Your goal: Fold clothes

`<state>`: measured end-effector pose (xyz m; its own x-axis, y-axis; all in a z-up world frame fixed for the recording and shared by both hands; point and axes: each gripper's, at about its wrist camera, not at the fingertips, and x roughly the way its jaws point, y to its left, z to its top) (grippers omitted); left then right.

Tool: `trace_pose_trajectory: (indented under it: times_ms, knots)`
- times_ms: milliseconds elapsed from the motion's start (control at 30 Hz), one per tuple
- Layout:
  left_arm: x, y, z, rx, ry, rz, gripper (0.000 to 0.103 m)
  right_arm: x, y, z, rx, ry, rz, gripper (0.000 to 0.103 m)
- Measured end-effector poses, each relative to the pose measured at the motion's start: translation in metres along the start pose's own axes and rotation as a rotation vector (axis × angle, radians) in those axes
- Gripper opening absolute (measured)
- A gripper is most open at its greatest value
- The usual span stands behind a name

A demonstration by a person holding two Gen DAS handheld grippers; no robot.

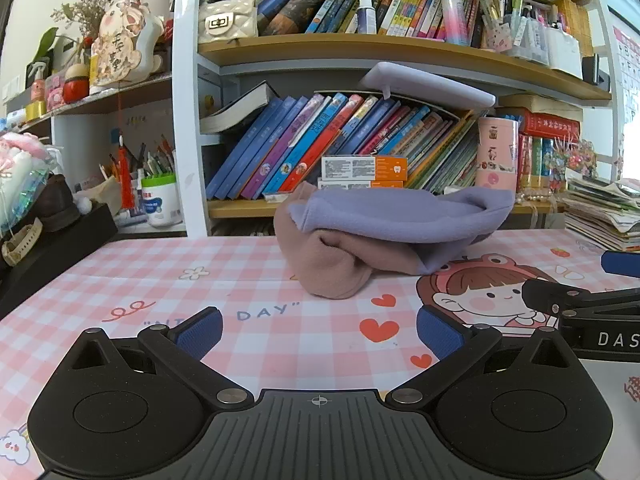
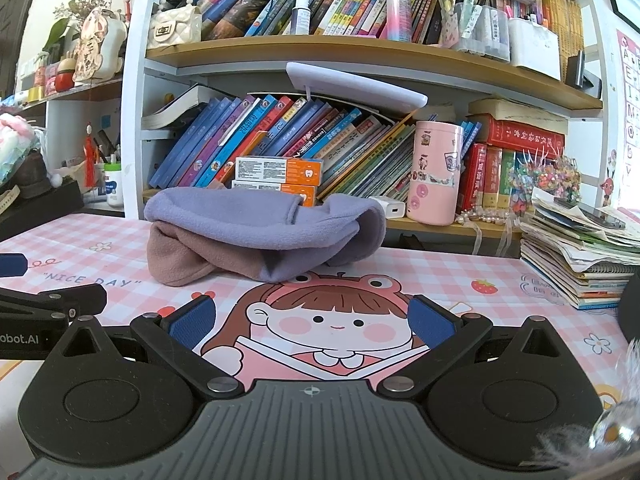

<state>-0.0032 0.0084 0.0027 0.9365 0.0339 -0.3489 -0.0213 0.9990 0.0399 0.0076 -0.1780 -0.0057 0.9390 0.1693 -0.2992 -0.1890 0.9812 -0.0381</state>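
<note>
A folded garment, lilac on top and dusty pink below, lies in a bundle on the pink checked desk mat, close to the bookshelf. In the right wrist view the same bundle sits ahead and a little left. My left gripper is open low over the mat, well short of the garment, with nothing between its blue pads. My right gripper is likewise open and empty, above the cartoon girl print. Each gripper shows at the edge of the other's view.
A bookshelf packed with books rises right behind the garment. A pink tumbler and a white charger stand on the low shelf. A stack of papers and notebooks sits at the right; a black box stands at the left.
</note>
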Motion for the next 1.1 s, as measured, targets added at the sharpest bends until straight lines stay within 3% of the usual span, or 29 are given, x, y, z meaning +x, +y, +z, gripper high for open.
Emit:
trace_pose_trajectory:
  times_ms: [1100]
  knots:
    - [0.0001,-0.0006,0.0005,0.005,-0.001,0.007,0.103,-0.002,-0.0021,0.0003,0.018,-0.013,-0.021,0.103]
